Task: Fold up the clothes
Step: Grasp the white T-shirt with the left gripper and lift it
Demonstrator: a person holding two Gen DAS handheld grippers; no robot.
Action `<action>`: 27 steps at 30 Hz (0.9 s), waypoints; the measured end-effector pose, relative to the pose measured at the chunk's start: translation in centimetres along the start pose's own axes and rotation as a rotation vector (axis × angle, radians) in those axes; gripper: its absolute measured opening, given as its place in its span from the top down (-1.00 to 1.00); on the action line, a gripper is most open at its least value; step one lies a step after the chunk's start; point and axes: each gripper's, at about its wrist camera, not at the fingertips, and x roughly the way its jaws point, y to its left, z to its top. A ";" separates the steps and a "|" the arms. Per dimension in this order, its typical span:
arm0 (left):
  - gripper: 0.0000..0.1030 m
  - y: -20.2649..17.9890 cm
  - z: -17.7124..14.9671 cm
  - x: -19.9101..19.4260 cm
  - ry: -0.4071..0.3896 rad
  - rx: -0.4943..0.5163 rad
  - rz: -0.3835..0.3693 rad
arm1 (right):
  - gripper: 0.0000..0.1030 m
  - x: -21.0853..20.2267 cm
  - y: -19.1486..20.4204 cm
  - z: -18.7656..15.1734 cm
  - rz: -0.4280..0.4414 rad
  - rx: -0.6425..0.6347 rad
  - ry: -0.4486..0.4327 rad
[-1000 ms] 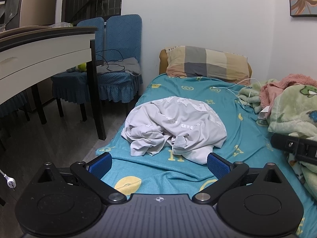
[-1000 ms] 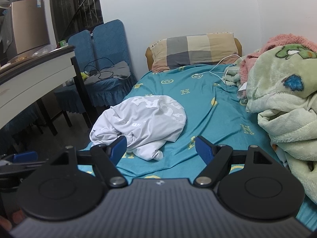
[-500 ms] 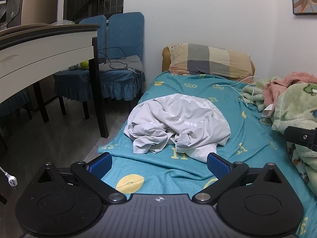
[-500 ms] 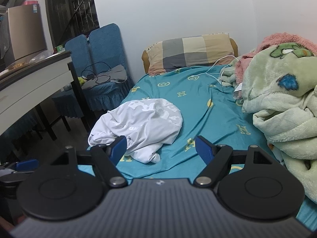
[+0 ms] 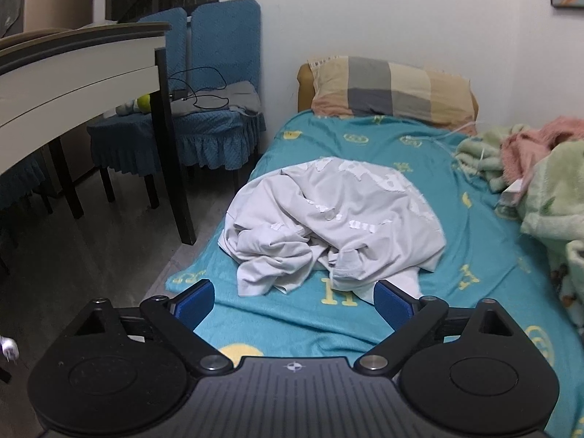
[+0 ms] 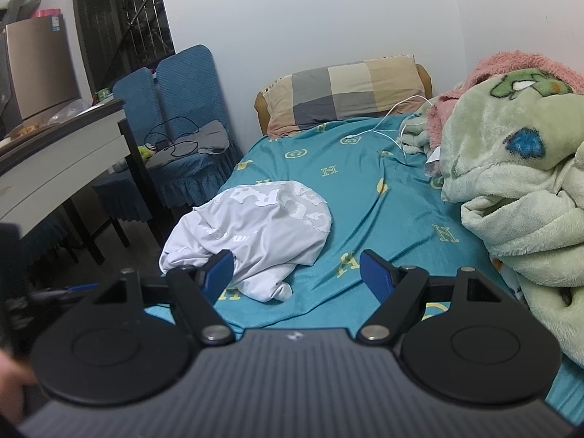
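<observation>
While the white shirt (image 5: pixel 332 226) sits crumpled on the bed (image 5: pixel 474 255) just ahead, left claw (image 5: pixel 294 304) has just narrowed slightly, still released; right claw (image 6: pixel 295 273) released too.

The left gripper (image 5: pixel 294 301) points forward and downward, its blue-padded fingers (image 5: pixel 193 303) spread wide with nothing between them; its jaws have just been closing a little. The right gripper (image 6: pixel 296 273) tilts downward too, its fingers (image 6: pixel 376 273) parted and empty. A hand (image 6: pixel 9 383) shows blurred at the lower left edge.
</observation>
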 end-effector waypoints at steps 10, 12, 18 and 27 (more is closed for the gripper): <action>-0.68 0.7 2.3 9.3 0.002 0.059 0.034 | -0.52 1.3 -0.7 -0.1 -0.008 0.027 0.055; -0.63 1.0 2.2 10.5 -0.008 0.049 0.017 | -0.52 1.7 -0.9 -0.1 -0.007 0.035 0.064; -0.33 1.4 1.4 12.9 -0.039 0.017 -0.057 | -0.52 3.6 -1.3 -0.4 -0.006 0.061 0.095; 0.71 2.8 0.8 15.6 -0.034 -0.005 -0.079 | -0.52 6.2 -1.5 -1.3 -0.028 0.074 0.157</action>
